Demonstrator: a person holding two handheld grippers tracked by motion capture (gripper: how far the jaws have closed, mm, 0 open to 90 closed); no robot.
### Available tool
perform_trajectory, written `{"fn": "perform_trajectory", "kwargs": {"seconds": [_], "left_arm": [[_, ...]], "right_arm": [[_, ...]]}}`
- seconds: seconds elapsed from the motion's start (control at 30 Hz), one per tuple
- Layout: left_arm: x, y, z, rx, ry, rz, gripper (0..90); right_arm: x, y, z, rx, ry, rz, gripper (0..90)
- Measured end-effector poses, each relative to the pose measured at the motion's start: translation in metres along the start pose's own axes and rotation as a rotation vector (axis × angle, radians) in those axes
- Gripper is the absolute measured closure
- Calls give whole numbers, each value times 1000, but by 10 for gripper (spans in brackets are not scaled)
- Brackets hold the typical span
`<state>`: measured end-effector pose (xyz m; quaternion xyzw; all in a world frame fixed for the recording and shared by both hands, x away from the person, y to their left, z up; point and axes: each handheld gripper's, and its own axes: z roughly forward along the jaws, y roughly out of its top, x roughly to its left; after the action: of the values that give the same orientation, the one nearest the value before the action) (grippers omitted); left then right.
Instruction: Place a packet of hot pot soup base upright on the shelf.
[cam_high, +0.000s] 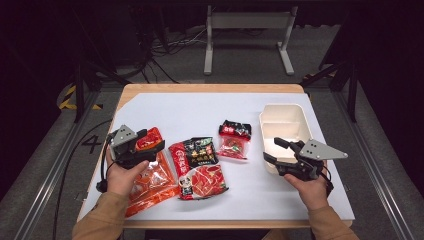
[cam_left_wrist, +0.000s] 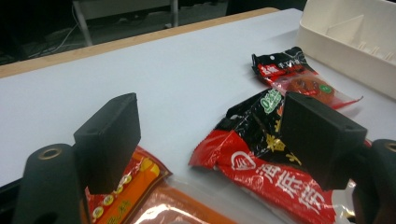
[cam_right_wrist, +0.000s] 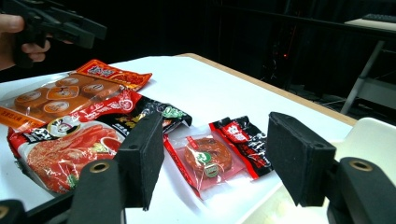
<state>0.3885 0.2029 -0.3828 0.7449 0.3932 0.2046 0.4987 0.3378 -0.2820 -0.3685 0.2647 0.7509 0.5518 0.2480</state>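
Three food packets lie on the white table top (cam_high: 200, 107). A large orange packet (cam_high: 152, 177) lies at the left, a red and black packet (cam_high: 197, 167) in the middle, and a small clear and black packet (cam_high: 234, 140) to its right. My left gripper (cam_high: 152, 141) hovers open over the orange packet's top end (cam_left_wrist: 135, 186), jaws wide and empty (cam_left_wrist: 210, 112). My right gripper (cam_high: 271, 149) stands open at the near left corner of the white tub (cam_high: 285, 125). It faces the small packet (cam_right_wrist: 210, 156) with nothing between its jaws (cam_right_wrist: 217, 135).
The tub (cam_left_wrist: 345, 42) has an inner divider and sits at the table's right side. The table's wooden edge (cam_high: 210, 88) runs along the back. On the dark floor beyond are a metal stand (cam_high: 247, 35) and cables.
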Motion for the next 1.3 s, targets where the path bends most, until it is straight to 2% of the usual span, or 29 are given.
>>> {"fn": "perform_trajectory", "kwargs": {"seconds": [0.1,0.27,0.33,0.4,0.43,0.5,0.57,0.6,0.67,0.83,0.87,0.9,0.93,0.97,1.0,1.03,1.07,1.13,1.17,1.3], "left_arm": [[3,5,7,-4,-9,-19,212],[7,10,15,31,-10,-33,216],[8,9,21,50,-36,-53,217],[7,7,30,76,-49,-63,223],[6,5,38,109,-60,-60,223],[7,2,48,137,-67,-50,235],[8,-1,57,174,-92,-70,236],[8,-1,57,174,-92,-70,225],[10,-4,64,216,-108,-91,224],[6,-9,73,256,-134,-99,268],[6,-10,74,266,-134,-93,268],[5,-10,75,284,-111,-82,274],[4,-11,76,295,-106,-84,276],[4,-12,77,309,-107,-88,281],[4,-12,80,353,-104,-83,302],[4,-12,82,377,-111,-88,306],[4,-12,82,377,-111,-88,317],[2,-13,84,416,-114,-97,320],[1,-13,87,451,-121,-97,320],[0,-14,90,486,-118,-105,367]], "right_arm": [[0,-1,1,4,4,3,375],[0,-2,2,4,14,6,375],[0,-3,2,9,17,7,375],[0,-3,3,11,18,2,375],[1,-3,3,14,20,4,375],[2,-2,4,12,26,-5,375],[3,-2,4,12,29,-6,376],[3,-1,4,13,27,-9,376],[3,-1,4,13,28,-8,376],[3,-2,4,22,28,-6,376],[3,-2,4,22,28,-6,376],[3,-2,4,21,28,-8,376],[3,-2,4,20,28,-12,377],[4,-1,3,20,27,-15,378],[3,-1,3,22,26,-16,378],[3,-1,4,22,26,-14,378],[3,-1,4,22,26,-14,378],[3,-1,4,24,26,-18,378],[3,-2,3,23,27,-14,378],[3,-1,3,21,29,-15,377]]}}
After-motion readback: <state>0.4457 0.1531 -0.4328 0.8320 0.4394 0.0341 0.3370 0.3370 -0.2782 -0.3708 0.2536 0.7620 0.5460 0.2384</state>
